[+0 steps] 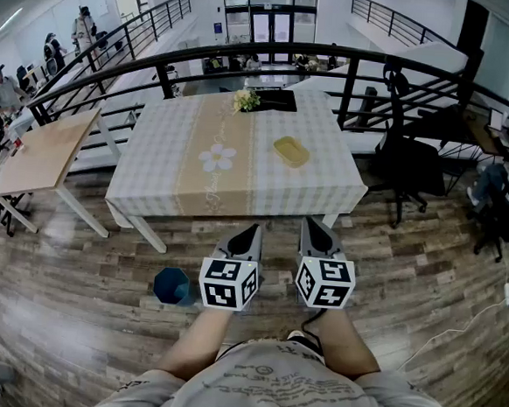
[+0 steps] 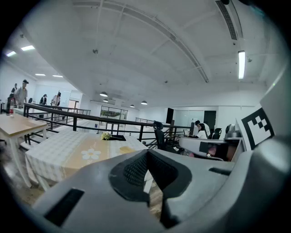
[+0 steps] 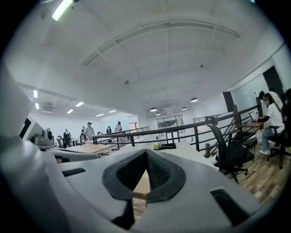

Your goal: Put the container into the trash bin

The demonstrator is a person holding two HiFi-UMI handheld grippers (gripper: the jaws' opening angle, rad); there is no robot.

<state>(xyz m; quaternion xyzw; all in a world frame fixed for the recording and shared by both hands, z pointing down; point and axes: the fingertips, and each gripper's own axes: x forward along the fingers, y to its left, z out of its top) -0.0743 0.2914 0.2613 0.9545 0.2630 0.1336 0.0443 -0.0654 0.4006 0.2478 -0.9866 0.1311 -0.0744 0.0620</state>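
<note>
Facing a cloth-covered table [image 1: 238,184], ahead of the left gripper [image 1: 248,235] and right gripper [image 1: 316,229]. On the floor just left of the left one, a blue trash bin [image 1: 172,286]. Well ahead between both, on the cloth, the yellow container [image 1: 291,151] (untouched). Both pairs of jaws pressed together, pinching nothing.

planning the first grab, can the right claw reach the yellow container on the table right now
Probably not yet: the shut right claw sits short of the table, container mid-table. Nothing blocks the way; stepping closer should do.
</note>
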